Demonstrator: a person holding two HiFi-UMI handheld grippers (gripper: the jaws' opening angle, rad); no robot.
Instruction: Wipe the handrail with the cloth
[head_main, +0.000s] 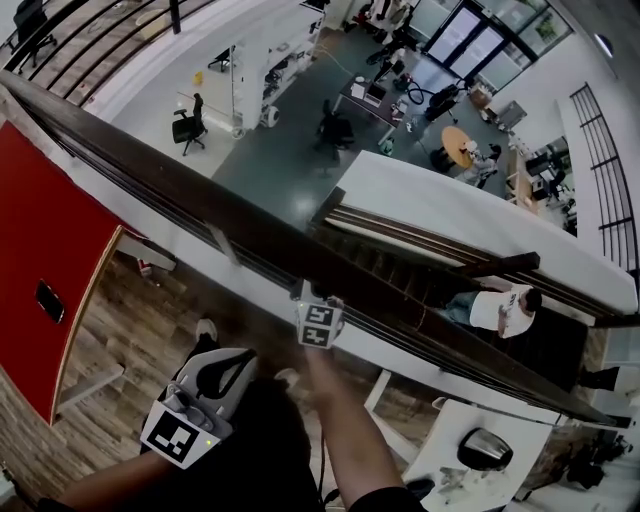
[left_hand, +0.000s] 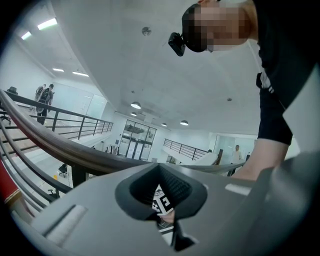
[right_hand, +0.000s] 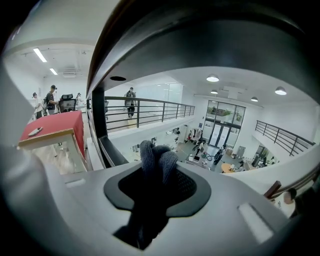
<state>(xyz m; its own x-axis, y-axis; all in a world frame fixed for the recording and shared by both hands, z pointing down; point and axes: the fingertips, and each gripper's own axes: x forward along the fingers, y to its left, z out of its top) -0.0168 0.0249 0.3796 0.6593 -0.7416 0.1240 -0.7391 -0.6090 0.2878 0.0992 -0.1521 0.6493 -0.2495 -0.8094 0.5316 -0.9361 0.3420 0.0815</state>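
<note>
Pressure counts most at this step, by my reading: the right hand-held gripper (head_main: 308, 292), pinching a bunched dark grey cloth (right_hand: 152, 160), sits at the near edge of the long dark wooden handrail (head_main: 250, 235), about midway along it. The wad should be pressed flat onto the rail and drawn steadily along its length. The left hand-held gripper (head_main: 222, 372) hangs low and near, its jaws almost together on nothing, apart from the rail.
</note>
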